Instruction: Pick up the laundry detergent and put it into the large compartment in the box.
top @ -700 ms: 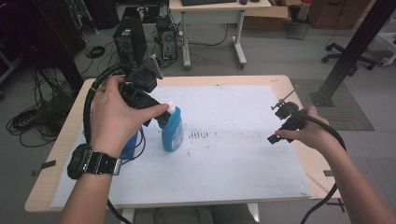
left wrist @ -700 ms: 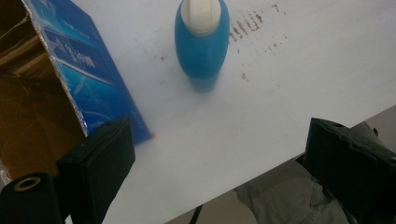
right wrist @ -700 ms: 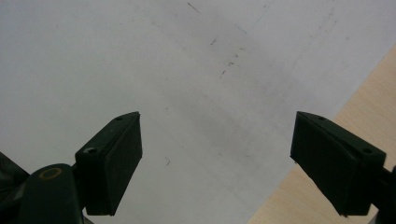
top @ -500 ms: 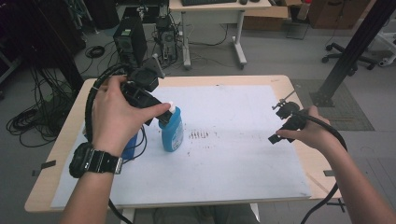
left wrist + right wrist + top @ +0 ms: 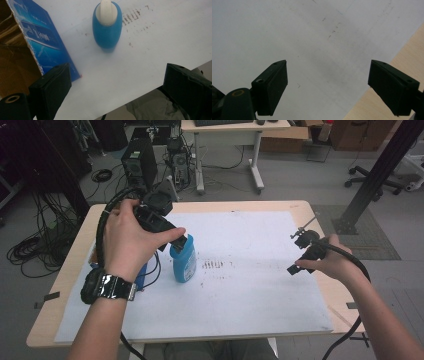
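High view, bottle: a blue bottle [image 5: 184, 260] with a white cap stands upright on the white sheet [image 5: 240, 290] covering the desk [image 5: 320, 215].
High view, left gripper: the left gripper [image 5: 176, 239] is held just above the bottle's cap; finger spread unclear from here.
High view, right gripper: the right gripper [image 5: 294, 254] is well apart from the bottle, near the sheet's far side edge.
High view, marks: dark smudges [image 5: 214, 265] lie just beside the bottle.
Left gripper view, fingers: fingers [image 5: 53, 87] spread wide, holding nothing; the bottle [image 5: 107, 27] stands ahead between them.
Left gripper view, book: a blue book [image 5: 42, 40] lies beside the bottle.
Right gripper view, fingers: fingers [image 5: 273, 83] wide apart, empty, over sheet [image 5: 287, 32] and desk edge [image 5: 387, 65].
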The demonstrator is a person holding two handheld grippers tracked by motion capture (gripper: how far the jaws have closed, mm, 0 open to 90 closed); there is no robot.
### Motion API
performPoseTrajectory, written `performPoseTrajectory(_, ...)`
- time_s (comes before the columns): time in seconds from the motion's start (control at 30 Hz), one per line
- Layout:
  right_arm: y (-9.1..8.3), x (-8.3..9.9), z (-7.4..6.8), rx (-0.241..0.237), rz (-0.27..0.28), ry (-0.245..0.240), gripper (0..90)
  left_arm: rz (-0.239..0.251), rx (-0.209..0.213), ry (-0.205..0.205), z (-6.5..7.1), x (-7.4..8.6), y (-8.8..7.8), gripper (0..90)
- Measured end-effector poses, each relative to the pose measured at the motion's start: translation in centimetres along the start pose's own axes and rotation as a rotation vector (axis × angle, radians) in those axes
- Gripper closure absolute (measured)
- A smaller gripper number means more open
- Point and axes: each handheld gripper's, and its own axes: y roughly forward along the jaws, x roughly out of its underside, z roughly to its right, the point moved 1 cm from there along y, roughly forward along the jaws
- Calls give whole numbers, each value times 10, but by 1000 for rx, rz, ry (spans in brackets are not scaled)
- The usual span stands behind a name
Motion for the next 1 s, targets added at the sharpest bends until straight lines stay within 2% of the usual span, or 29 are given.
performPoseTrajectory(0.33, -3, 1, 1, 3, -1, -4, 161, 1, -9, -17, 0, -9, 2, 76)
performPoseTrajectory(0.77, -1, 3, 0, 2, -9, -12, 161, -14, -8, -55, -4, -26, 13, 73)
performPoseTrajectory(1.0, -1, 3, 1, 0, -11, -11, 161, 1, -12, -70, -2, -36, 17, 88)
